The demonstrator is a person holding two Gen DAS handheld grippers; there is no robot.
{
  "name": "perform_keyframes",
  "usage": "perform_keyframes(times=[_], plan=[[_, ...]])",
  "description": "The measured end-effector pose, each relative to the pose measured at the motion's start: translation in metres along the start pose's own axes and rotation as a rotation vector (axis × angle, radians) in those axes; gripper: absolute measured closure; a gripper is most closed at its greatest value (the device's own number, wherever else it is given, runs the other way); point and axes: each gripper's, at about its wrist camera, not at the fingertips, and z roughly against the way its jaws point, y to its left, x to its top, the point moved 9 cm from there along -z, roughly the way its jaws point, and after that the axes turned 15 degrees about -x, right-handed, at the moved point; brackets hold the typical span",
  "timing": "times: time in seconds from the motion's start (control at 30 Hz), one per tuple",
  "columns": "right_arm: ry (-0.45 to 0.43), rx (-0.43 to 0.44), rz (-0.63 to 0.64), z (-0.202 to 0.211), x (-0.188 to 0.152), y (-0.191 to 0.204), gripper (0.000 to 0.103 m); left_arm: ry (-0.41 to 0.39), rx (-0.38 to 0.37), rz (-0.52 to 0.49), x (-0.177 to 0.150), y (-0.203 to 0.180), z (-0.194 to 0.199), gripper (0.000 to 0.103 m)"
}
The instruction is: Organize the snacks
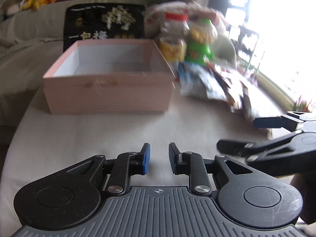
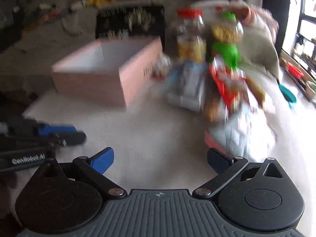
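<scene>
Ahead of the left gripper [image 1: 159,159] and a little left of its line: a pink box [image 1: 108,90], open top upward, long side running across the view, one broad wall square to the jaws, white inside, nothing visible in it. From the right gripper [image 2: 160,161], same box [image 2: 94,79] seen corner-on, ahead and off to the left. Left jaws nearly closed, only a narrow slot between the blue pads [image 1: 146,159], nothing gripped, nothing touched; pale table surface [image 1: 98,138] beneath. Right jaws spread wide, blue-faced fingers [image 2: 102,161] splayed far apart, empty, over bare tabletop, the nearest packet close ahead of the right-hand finger; contact there impossible to judge through the blur. Snack pile [image 1: 207,83] ahead and right of the left jaws, just beside the box's right wall: crumpled packets [image 2: 233,102] in silver, red, blue and white, lying flat and overlapping, trailing toward the right gripper. Behind the packets, upright: a red-capped jar [image 2: 190,37] with yellow contents and a green-labelled jar [image 2: 226,39]. Behind the box, standing on edge, a large black bag [image 1: 104,22] with gold and white print. Heavy motion blur, fine print unreadable.
</scene>
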Motion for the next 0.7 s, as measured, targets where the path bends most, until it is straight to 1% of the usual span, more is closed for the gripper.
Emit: perform_keyframes(times=[0.1,0.13,0.17,0.2,0.27,0.3,0.33,0.47,0.5,0.53,0.6,0.7], plan=[[-0.1,-0.099,0.03,-0.01,0.043,-0.014,0.002,-0.036,0.004,0.025,0.016,0.013,0.002,0.078],[-0.129,-0.14,0.044,-0.018,0.057,-0.02,0.008,-0.04,-0.003,0.038,0.019,0.017,0.001,0.078],[-0.139,-0.173,0.057,-0.028,0.07,-0.026,0.019,-0.043,-0.013,0.053,0.02,0.02,0.0,0.078],[-0.129,-0.185,0.063,-0.041,0.082,-0.031,0.026,-0.045,-0.022,0.068,0.021,0.024,-0.002,0.078],[-0.061,-0.155,0.048,-0.073,0.1,-0.041,0.06,-0.051,-0.024,0.09,0.023,0.031,-0.004,0.078],[-0.026,-0.13,0.038,-0.088,0.106,-0.043,0.062,-0.057,-0.025,0.101,0.023,0.034,-0.004,0.078],[-0.01,-0.113,0.03,-0.101,0.111,-0.043,0.063,-0.065,-0.026,0.116,0.024,0.039,-0.005,0.078],[-0.035,-0.124,0.059,-0.138,0.131,-0.035,0.063,-0.094,-0.026,0.173,0.028,0.056,-0.003,0.078],[-0.017,-0.108,0.043,-0.149,0.136,-0.036,0.062,-0.096,-0.028,0.187,0.028,0.059,-0.004,0.078],[0.017,-0.091,0.014,-0.162,0.14,-0.037,0.06,-0.095,-0.032,0.194,0.027,0.061,-0.004,0.078],[0.082,-0.069,-0.071,-0.187,0.145,-0.044,0.06,-0.087,-0.04,0.198,0.025,0.062,-0.006,0.078],[0.159,0.002,-0.186,-0.215,0.15,-0.049,0.06,-0.077,-0.057,0.188,0.022,0.059,-0.008,0.078]])
